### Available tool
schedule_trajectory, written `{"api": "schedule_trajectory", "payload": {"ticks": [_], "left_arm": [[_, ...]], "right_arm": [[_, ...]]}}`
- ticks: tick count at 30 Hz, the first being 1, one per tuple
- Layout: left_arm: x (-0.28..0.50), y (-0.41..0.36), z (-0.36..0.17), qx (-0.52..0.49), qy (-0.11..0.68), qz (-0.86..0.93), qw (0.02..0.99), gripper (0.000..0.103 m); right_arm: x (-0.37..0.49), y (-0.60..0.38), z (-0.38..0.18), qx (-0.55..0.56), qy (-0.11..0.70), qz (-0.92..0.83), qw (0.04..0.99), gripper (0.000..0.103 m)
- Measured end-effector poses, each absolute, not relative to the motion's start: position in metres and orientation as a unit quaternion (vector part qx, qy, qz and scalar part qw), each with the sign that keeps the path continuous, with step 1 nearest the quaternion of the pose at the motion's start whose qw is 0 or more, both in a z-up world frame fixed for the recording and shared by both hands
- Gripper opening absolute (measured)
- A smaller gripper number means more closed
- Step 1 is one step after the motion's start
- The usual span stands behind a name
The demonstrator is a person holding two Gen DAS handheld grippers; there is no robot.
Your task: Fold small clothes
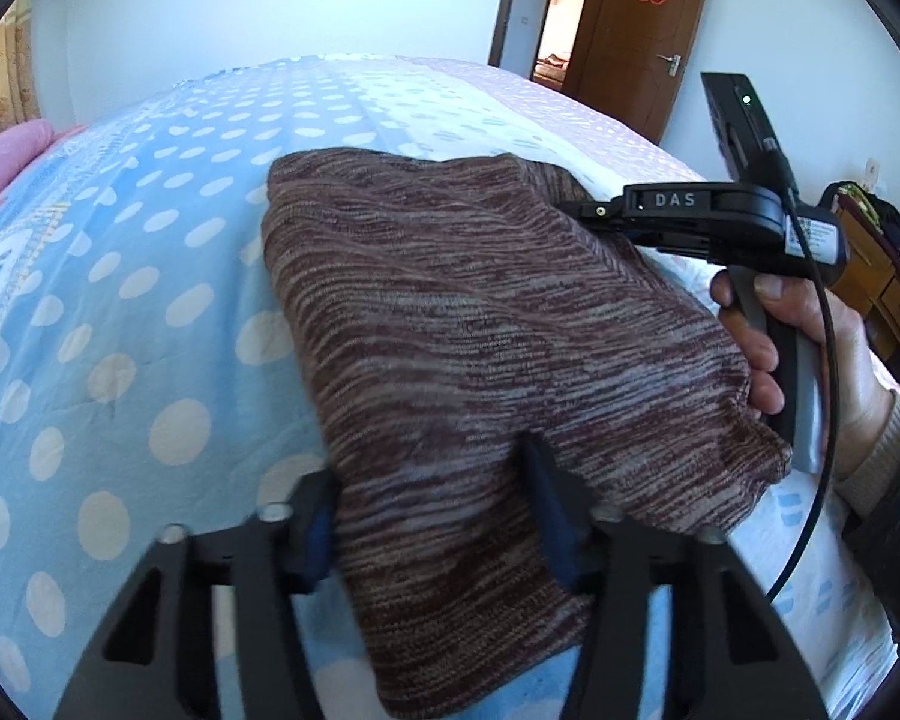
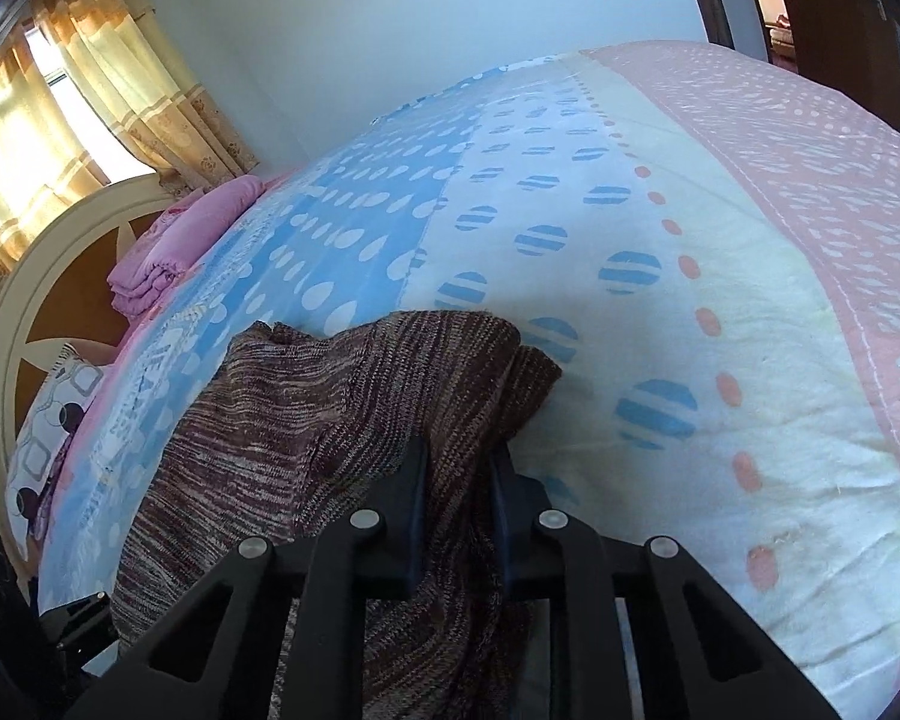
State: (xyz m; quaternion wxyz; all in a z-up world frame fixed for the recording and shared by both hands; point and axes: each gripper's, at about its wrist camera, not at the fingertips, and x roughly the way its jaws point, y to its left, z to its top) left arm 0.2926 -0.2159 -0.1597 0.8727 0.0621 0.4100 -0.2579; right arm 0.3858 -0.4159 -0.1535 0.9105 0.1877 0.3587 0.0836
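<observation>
Left to right. Your left claw (image 1: 432, 516) is low at the near edge of the bed (image 1: 120, 312), fingers straddling the near-left edge of the knit garment (image 1: 462, 324). Fabric sits between them; the picture is blurred there and I can't tell if the pads are biting yet, so treat it as not gripped.

Garment: brown-and-grey marled knit, already doubled over into a thick, roughly rectangular bundle near the bed's near edge, spanning the blue polka-dot band into the white band. Layers are stacked but edges aren't square; one flap is bunched up on the right.

Right claw (image 2: 456, 480): fingers nearly together, clamped on that raised right-hand fold of the knit, cloth rucked up between the pads. Your right hand (image 1: 798, 336) is on the handle at the garment's right edge.

Progress, my read: at least one fold is in, bundle compact. Left to do is probably one more fold across, or squaring and flattening, then release.

Pink bedding (image 2: 168, 240) sits by the headboard, well apart.
</observation>
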Motion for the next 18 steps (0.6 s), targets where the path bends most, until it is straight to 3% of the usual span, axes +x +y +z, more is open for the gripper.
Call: {"api": "schedule_trajectory", "payload": {"ticks": [1,4,18], "left_arm": [[0.29,-0.217,-0.157,0.07,0.411,-0.253,0.873,0.035],[0.285,-0.218,-0.148,0.088,0.415,-0.245,0.872,0.028],[0.24,-0.198,-0.12,0.106,0.404,-0.247,0.874,0.025]], "right_arm": [[0.382,-0.413,-0.149,0.189,0.354,0.084,0.912,0.018],[0.37,-0.406,-0.138,0.183,0.339,0.088,0.919,0.017],[0.313,-0.379,-0.11,0.188,0.315,0.12,0.923,0.017]]}}
